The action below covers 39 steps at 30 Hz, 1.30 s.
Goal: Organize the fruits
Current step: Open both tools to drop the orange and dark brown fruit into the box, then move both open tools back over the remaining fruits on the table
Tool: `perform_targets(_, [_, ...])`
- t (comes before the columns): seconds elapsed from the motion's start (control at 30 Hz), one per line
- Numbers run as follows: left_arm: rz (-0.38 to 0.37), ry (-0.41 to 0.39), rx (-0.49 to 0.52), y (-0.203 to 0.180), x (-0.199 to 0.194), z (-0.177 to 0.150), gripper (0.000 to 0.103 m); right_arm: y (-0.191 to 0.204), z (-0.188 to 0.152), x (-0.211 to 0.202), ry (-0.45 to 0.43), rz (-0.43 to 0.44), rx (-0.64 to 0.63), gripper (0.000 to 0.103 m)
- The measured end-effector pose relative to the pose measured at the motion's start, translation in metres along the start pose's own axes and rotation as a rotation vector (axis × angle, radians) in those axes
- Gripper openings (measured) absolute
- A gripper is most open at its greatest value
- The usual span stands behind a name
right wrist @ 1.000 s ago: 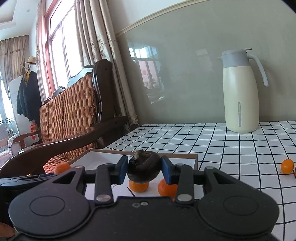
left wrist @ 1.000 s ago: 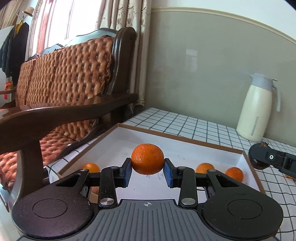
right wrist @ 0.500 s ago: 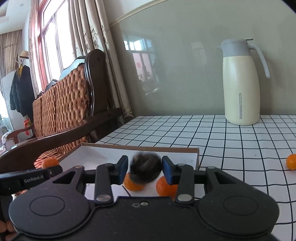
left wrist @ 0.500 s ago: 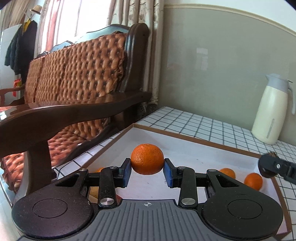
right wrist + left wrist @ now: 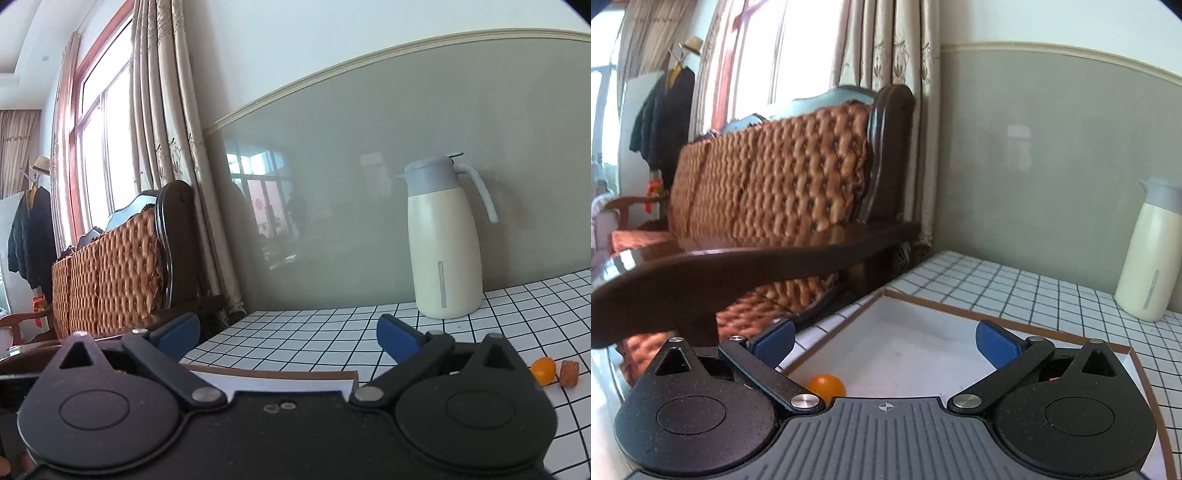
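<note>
A brown tufted leather sofa with dark wood arms (image 5: pixel 768 192) stands at the far left. Near it on the black-gridded white tablecloth (image 5: pixel 314 339) lies a shallow white cardboard tray with brown rim (image 5: pixel 1015 325), a cream thermos jug with grey lid (image 5: pixel 443 251) far right. The left gripper (image 5: pixel 884 341) and right gripper (image 5: pixel 288 334) have just been opening, their jaws wide apart with nothing between. One small orange fruit (image 5: pixel 826 385) rests in the tray's near-left corner; another small orange fruit (image 5: pixel 543 370) sits on the cloth at right, just beside a small brown cylindrical piece (image 5: pixel 569 373).

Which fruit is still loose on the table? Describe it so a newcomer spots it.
Find the cream thermos jug against the grey wall on the checked tablecloth. Right of its base lies a small orange fruit, round and bright, unlike the duller, flat-ended brownish piece beside it.
</note>
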<state>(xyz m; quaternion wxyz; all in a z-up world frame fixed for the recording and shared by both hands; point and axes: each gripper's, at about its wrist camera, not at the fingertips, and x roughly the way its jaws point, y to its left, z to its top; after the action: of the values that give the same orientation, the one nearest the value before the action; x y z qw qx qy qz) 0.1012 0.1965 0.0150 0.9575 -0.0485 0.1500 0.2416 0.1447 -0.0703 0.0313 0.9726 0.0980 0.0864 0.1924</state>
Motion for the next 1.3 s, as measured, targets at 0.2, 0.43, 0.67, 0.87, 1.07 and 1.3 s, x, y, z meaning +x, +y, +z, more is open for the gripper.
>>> perform_targets(0.2, [-0.012, 0.009, 0.031, -0.006, -0.003, -0.001, 0.103, -0.001, -0.001, 0.0, 0.02, 0.009, 0.008, 0.097])
perform_targets(0.43, [-0.01, 0.014, 0.053, -0.012, -0.004, -0.003, 0.103, 0.001, -0.003, -0.002, 0.036, 0.016, -0.01, 0.097])
perform_targets(0.67, [-0.016, 0.024, 0.046, -0.017, -0.007, -0.004, 0.103, -0.003, -0.001, -0.002, 0.05, 0.013, -0.005, 0.097])
perform_targets(0.87, [-0.028, 0.019, 0.058, -0.025, -0.01, -0.003, 0.103, -0.008, 0.0, -0.005, 0.064, 0.016, -0.006, 0.097])
perform_targets(1.07, [-0.05, 0.017, 0.07, -0.036, -0.013, -0.003, 0.103, -0.014, 0.0, -0.009, 0.097, 0.032, -0.011, 0.097])
perform_targets(1.3, [-0.098, 0.025, 0.094, -0.055, -0.016, -0.005, 0.103, -0.024, -0.002, -0.013, 0.14, 0.005, -0.033, 0.097])
